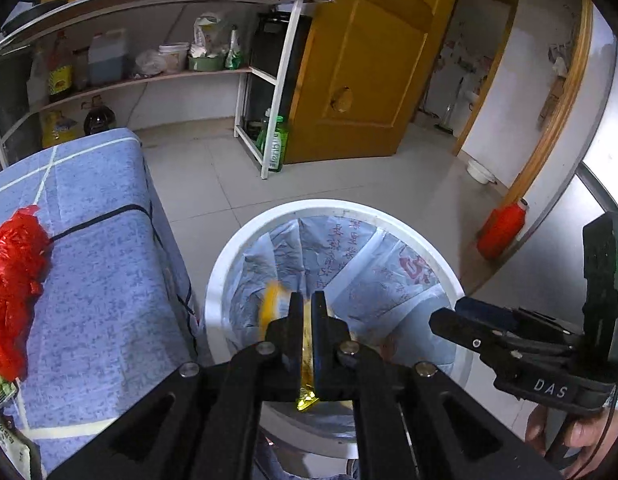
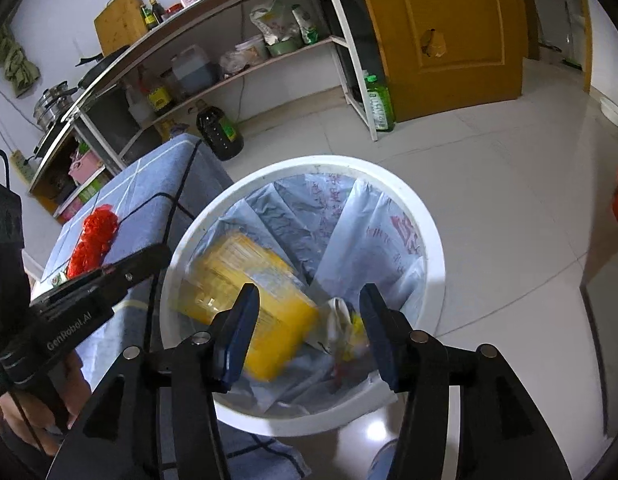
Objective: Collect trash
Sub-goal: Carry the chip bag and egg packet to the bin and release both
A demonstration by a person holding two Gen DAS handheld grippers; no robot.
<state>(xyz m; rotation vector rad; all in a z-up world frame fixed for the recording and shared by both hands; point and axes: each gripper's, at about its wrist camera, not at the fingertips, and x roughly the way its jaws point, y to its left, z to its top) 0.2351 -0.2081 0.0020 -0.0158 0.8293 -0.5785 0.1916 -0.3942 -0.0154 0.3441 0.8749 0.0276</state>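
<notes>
Left wrist view: left gripper (image 1: 307, 300) is seen nearly closed on one gold wrapper (image 1: 307, 398) over one bin (image 1: 389, 216). Right gripper (image 2: 307, 300) is held wide, w/ nothing gripped; one yellow pack (image 2: 249, 280) and one crumpled wrapper (image 2: 343, 320) are seen inside bin, one red bag (image 1: 13, 280) on table (image 1: 109, 280).

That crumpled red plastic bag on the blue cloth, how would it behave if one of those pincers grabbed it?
The red plastic bag looks thin and crinkled, so it would probably be floppy, sagging and changing shape in a grip. It is likely very light for its bulk. It lies bunched and flat on the blue cloth, so rolling seems unlikely, though a push might just slide it.
</notes>
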